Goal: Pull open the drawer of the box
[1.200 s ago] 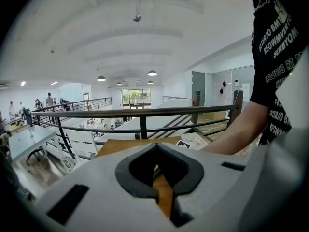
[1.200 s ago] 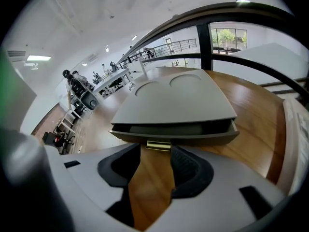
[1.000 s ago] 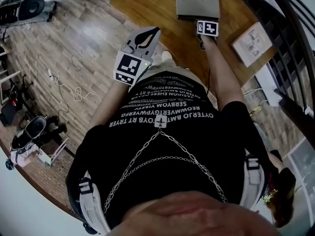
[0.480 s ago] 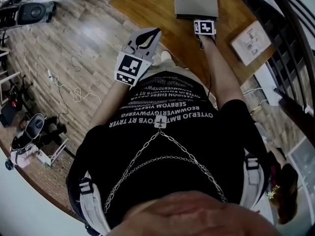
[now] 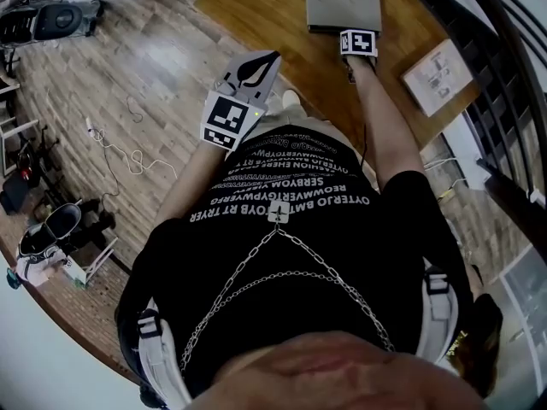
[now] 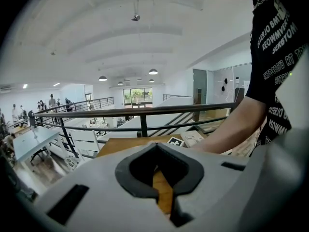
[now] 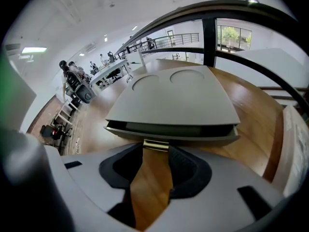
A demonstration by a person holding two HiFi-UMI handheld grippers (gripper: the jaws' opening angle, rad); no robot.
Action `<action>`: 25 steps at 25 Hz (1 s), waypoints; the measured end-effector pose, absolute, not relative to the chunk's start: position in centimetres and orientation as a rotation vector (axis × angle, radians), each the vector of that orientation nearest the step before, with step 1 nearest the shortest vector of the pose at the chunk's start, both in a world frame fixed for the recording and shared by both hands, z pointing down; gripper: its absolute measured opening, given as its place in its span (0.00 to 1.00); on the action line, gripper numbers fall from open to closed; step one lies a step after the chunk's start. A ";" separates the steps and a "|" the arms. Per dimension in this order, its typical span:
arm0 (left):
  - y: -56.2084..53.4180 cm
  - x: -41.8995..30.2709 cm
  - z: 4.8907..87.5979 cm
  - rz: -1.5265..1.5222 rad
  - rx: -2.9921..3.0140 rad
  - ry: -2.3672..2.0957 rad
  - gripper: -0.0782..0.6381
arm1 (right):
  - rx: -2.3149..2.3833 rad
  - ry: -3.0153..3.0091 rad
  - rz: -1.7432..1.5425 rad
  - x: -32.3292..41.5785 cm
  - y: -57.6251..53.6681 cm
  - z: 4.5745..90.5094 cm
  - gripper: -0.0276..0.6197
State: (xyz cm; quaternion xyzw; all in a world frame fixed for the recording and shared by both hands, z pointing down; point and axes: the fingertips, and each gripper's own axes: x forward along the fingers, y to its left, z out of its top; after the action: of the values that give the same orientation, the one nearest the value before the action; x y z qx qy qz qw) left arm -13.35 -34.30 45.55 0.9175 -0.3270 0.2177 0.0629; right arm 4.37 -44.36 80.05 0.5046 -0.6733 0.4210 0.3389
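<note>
In the head view, a flat grey rectangular box (image 5: 342,5) is seen on a wooden table (image 5: 256,15). The right gripper (image 5: 359,43) is held at the box's near edge, and the left gripper (image 5: 248,71) well apart from the box.

In the left gripper view, the jaws are seen closed tip to tip on nothing.

In the right gripper view, the jaws have just been opened wider. The small brass tab handle (image 7: 156,145) on the box's drawer (image 7: 174,129) is framed between their parted tips.

Table (image 5: 256,20) lies bare left of box (image 5: 342,2), booklet (image 5: 438,75) crowds right
</note>
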 end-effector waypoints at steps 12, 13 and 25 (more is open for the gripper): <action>-32.8 -12.3 44.6 0.668 2.792 -0.981 0.12 | 1.330 -1.718 1.037 6.0 -42.5 80.6 0.04; -32.7 -12.1 44.7 0.668 2.792 -0.976 0.12 | 1.320 -1.742 1.069 5.6 -42.4 80.6 0.11; -31.1 -11.8 46.6 0.686 2.738 -0.968 0.12 | 1.405 -1.730 1.167 4.7 -44.4 80.4 0.33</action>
State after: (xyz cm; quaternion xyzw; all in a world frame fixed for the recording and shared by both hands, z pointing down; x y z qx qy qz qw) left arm -11.85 -31.05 46.62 0.9146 -0.3236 0.2292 0.0788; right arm 4.72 -44.41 80.36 0.5315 -0.6542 0.4414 0.3077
